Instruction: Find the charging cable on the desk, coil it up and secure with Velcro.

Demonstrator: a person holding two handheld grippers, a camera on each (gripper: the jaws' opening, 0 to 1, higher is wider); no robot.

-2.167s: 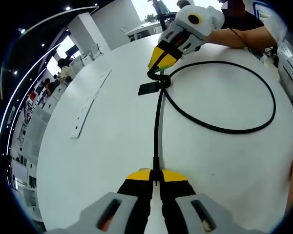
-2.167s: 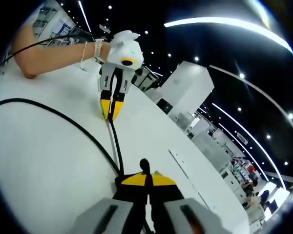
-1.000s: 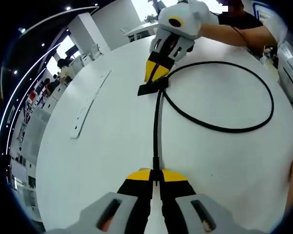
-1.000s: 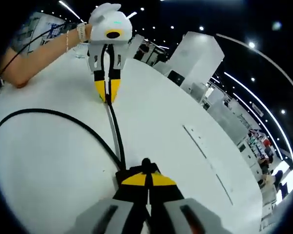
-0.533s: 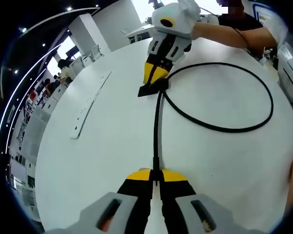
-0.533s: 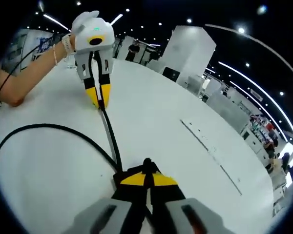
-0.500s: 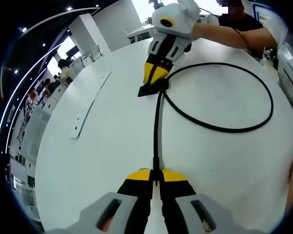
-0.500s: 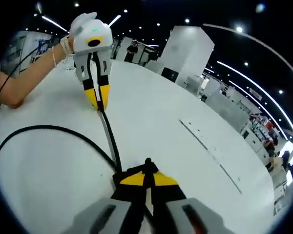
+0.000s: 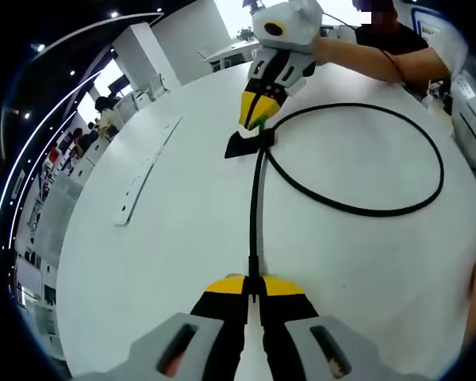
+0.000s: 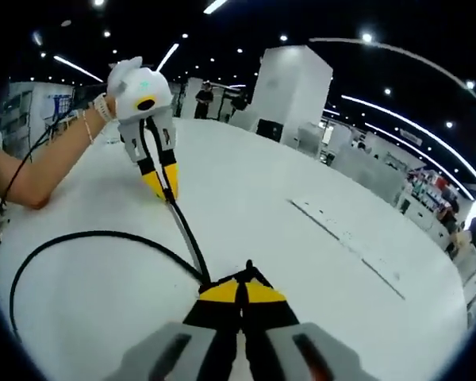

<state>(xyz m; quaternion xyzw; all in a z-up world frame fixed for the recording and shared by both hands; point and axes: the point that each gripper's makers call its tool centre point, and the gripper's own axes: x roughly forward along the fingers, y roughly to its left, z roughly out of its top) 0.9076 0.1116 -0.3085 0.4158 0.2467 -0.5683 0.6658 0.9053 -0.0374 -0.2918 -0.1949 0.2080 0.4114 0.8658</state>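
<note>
**Strap end raised, cable stretched between the two tools**

Risen and tipped back since a moment ago: right hand-held gripper [image 9: 255, 121], seen far across the round white worktop [image 9: 166, 238] in the left gripper view, with the flat black Velcro strap [image 9: 244, 145] drawn up to a peak under its yellow tips. Apparently pinched shut on that strap. Closed in the right gripper view too, with a small black tip standing out between the jaws. No change at the left hand-held gripper [image 9: 254, 287]: clamped tight on one end of the thin black charging cable [image 9: 256, 206], as before.

Lying on the worktop in one straight run from the left tool's jaws directly forward to the strap, so long axis in line with both tools, tip facing tip. Beyond the strap, curving out in one wide open loop to the left tool's right side and returning to the same crossing point. Not yet coiled tight.

Probably next: closing the strap round the crossing. Better done with the right tool, already at the strap, while holding the straight end still with the left.
</note>
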